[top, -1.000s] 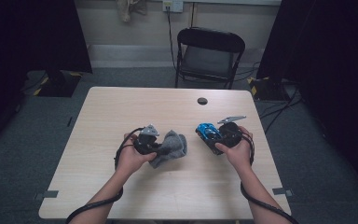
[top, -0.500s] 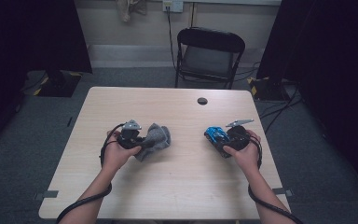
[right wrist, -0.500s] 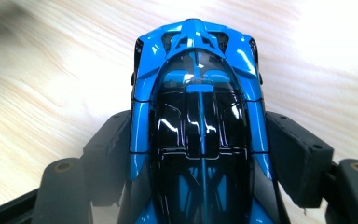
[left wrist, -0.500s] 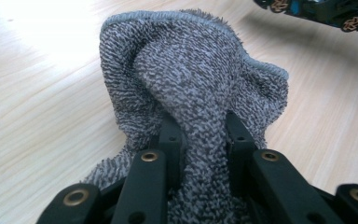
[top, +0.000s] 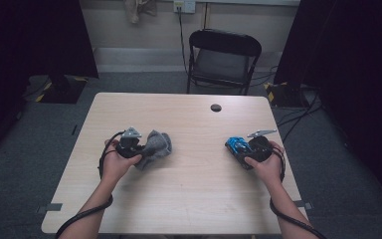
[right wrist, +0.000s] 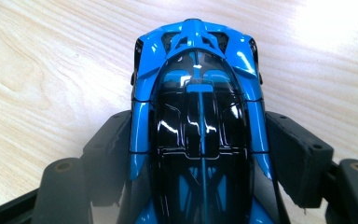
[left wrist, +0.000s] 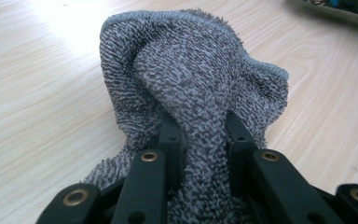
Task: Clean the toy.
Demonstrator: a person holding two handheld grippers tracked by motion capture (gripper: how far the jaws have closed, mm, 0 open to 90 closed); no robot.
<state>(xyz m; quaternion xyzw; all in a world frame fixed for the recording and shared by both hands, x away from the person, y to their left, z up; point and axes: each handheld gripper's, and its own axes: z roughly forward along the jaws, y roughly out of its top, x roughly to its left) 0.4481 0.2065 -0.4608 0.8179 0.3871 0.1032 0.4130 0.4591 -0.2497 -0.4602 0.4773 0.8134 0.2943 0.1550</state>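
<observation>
Both hands have drawn apart since a second ago: the left gripper (top: 138, 148), jaws pinched tight on a fold of the grey terry-cloth rag (left wrist: 191, 93), has slid toward the left of the pale wooden table (top: 189, 199), while the right gripper (top: 243, 152), jaws spread around the glossy blue-and-black toy car (right wrist: 198, 116), went right. Wiping the car seems finished or paused, though whether either thing rests on the tabletop is unclear.

Toy car (right wrist: 200, 130) tail cut off at 6 o'clock edge, flanks behind jaws. Grey cloth (left wrist: 191, 107) lower folds hidden by jaws. Table (top: 189, 199) near edge clipped.
</observation>
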